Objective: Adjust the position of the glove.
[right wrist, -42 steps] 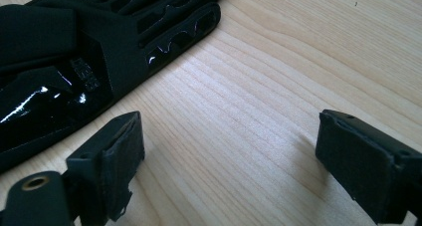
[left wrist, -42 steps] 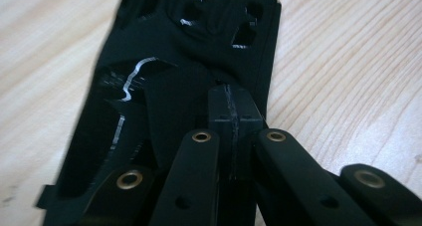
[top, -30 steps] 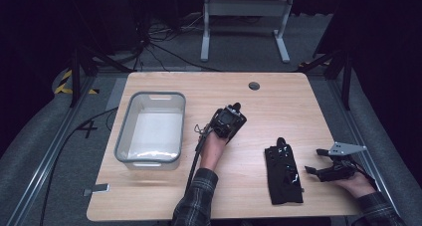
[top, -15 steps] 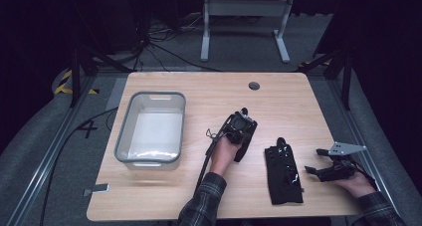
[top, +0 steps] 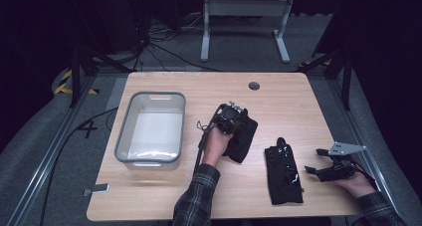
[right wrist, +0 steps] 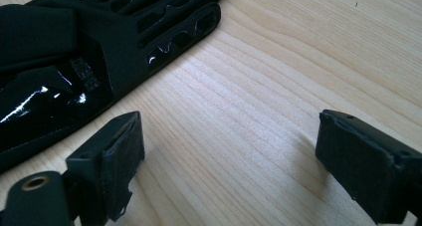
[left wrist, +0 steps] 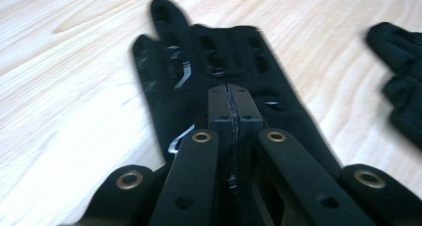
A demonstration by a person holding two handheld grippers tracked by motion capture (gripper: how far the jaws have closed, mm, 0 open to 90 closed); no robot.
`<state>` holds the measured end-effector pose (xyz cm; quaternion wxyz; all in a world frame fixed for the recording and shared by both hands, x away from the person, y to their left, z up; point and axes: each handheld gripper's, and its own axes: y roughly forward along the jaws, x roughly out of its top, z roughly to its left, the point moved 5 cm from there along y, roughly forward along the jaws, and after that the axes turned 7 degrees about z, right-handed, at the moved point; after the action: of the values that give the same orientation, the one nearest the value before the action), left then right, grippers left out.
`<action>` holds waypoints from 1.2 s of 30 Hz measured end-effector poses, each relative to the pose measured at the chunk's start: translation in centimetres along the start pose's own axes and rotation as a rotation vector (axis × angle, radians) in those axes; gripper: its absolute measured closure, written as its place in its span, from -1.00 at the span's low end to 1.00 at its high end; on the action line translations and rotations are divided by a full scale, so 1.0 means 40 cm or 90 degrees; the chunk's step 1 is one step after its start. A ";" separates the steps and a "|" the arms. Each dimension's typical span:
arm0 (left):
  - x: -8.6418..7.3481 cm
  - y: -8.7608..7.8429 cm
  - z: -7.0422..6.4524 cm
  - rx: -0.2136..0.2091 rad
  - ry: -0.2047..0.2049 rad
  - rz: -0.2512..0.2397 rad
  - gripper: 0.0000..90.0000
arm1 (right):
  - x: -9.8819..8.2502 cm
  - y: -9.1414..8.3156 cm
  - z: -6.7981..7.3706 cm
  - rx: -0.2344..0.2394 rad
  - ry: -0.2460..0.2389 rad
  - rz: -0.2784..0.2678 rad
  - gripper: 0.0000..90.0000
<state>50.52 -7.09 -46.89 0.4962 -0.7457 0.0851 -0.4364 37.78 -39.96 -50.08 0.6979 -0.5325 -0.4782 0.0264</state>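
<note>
While my left gripper (top: 234,117) is clenched on the cuff of one black glove (top: 241,139), which hangs from it above the middle of the bench (top: 298,101), I judge the step in hand to be carrying that glove to the grey bin (top: 149,159) near the left edge. To do it well I should keep the jaws pressed tight, lift until the dangling fingers clear the bin's rim, and let go only once the whole glove is over the white floor inside. The second glove (top: 282,171) lies flat near the front edge, right of centre. My right gripper (top: 323,167) rests released just beside it, near the right edge, jaws wide apart over bare wood. Counting from largest to smallest: one bench, one bin, two gloves, two grippers.
</note>
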 end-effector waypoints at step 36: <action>-0.164 -0.033 -0.106 0.005 0.087 0.059 1.00 | 0.003 -0.005 0.001 0.007 -0.011 0.006 -0.64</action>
<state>43.06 -5.59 -49.01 0.5116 -0.7075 0.1515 -0.4634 37.73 -39.97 -49.87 0.6965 -0.5306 -0.4817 0.0364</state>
